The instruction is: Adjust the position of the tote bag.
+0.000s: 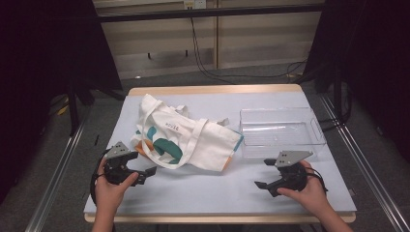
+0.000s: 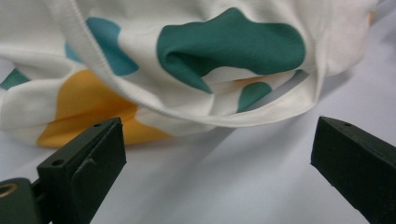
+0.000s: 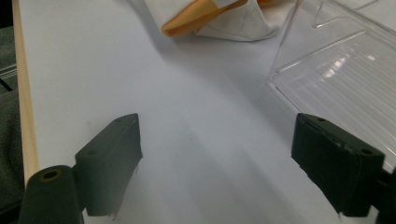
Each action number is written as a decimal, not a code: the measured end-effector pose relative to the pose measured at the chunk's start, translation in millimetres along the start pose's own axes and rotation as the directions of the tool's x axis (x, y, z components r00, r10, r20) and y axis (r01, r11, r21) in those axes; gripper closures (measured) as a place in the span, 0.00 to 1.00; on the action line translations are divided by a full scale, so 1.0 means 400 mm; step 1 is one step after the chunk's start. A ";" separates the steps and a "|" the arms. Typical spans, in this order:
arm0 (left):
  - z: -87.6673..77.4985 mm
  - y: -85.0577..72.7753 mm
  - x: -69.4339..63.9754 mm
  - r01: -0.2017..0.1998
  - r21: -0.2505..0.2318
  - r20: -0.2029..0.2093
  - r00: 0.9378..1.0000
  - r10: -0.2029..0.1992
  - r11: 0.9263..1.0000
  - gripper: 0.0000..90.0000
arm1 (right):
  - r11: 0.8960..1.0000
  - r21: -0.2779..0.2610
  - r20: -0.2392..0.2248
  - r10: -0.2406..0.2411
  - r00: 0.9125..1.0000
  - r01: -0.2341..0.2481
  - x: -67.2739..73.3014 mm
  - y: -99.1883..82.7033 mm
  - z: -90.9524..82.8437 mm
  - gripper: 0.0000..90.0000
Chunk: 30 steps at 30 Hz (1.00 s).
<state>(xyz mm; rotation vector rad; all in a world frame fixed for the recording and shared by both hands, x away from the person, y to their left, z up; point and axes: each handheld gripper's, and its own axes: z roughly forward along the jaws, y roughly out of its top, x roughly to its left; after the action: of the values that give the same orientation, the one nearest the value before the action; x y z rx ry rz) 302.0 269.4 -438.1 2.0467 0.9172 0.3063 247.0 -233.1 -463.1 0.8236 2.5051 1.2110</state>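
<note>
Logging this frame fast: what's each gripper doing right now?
Left gripper: open, empty, aimed at the tote bag.
Right gripper: open, empty, over the table beside the clear tray.

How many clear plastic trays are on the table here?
1. The clear plastic tray sits on the table's far right part, just right of the tote bag, beyond the right gripper. Nothing lies in it.

Left hand [image 1: 112, 186] grips the left gripper [image 1: 150, 170] from below, low over the near-left of the table, jaws pointing right, set wide apart, nothing between them. Right hand [image 1: 305, 189] holds the right gripper [image 1: 263, 174] at near right, jaws pointing left, likewise spread wide and empty. Both forearms enter from the bottom edge.
</note>
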 end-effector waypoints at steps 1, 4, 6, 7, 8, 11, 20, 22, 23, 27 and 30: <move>0.000 0.000 0.000 0.000 0.000 0.000 1.000 0.000 1.000 0.03 | 1.000 -0.001 0.000 0.003 1.000 -0.003 0.001 0.002 0.002 0.19; 0.012 -0.005 0.017 -0.003 0.032 -0.008 1.000 0.003 0.999 0.03 | 1.000 0.002 -0.006 0.007 1.000 -0.007 0.006 0.008 0.009 0.20; 0.022 -0.009 0.023 -0.026 0.054 -0.036 0.999 0.028 0.998 0.02 | 1.000 -0.006 -0.015 0.007 1.000 -0.007 0.007 0.012 0.013 0.20; 0.026 -0.010 0.030 -0.023 0.058 -0.039 0.999 0.026 0.998 0.02 | 1.000 -0.007 -0.018 0.010 1.000 -0.011 0.007 0.012 0.014 0.20; 0.029 -0.011 0.036 -0.011 0.057 -0.040 0.999 0.013 0.998 0.02 | 1.000 -0.008 -0.020 0.012 1.000 -0.012 0.006 0.013 0.015 0.20; 0.031 -0.010 0.044 -0.003 0.047 -0.053 0.999 0.006 0.999 0.02 | 1.000 -0.008 -0.024 0.012 1.000 -0.013 0.005 0.012 0.018 0.20; 0.032 -0.007 0.098 0.001 0.022 -0.123 0.992 0.001 1.000 0.03 | 1.000 -0.015 -0.043 0.016 0.999 -0.016 0.009 0.031 0.026 0.24; 0.034 -0.006 0.112 -0.012 0.038 -0.122 0.992 0.017 0.999 0.05 | 1.000 -0.016 -0.049 0.016 0.999 -0.016 0.011 0.039 0.029 0.25; 0.038 -0.005 0.117 -0.017 0.034 -0.125 0.992 0.021 0.999 0.07 | 1.000 -0.019 -0.050 0.018 0.999 -0.019 0.010 0.042 0.032 0.26; 0.040 -0.006 0.146 0.022 0.004 -0.136 0.990 -0.021 1.000 0.13 | 0.999 -0.024 -0.069 0.041 0.997 -0.043 0.006 0.043 0.048 0.26; 0.040 0.001 0.161 0.008 -0.002 -0.145 0.989 -0.008 1.000 0.17 | 1.000 -0.011 -0.074 0.026 0.997 -0.027 0.010 0.046 0.062 0.26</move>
<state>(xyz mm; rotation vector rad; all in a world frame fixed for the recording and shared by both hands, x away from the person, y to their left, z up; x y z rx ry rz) 355.3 305.0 -454.7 2.0397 1.0126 0.4560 261.8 -205.7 -464.2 0.8260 2.5503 1.2871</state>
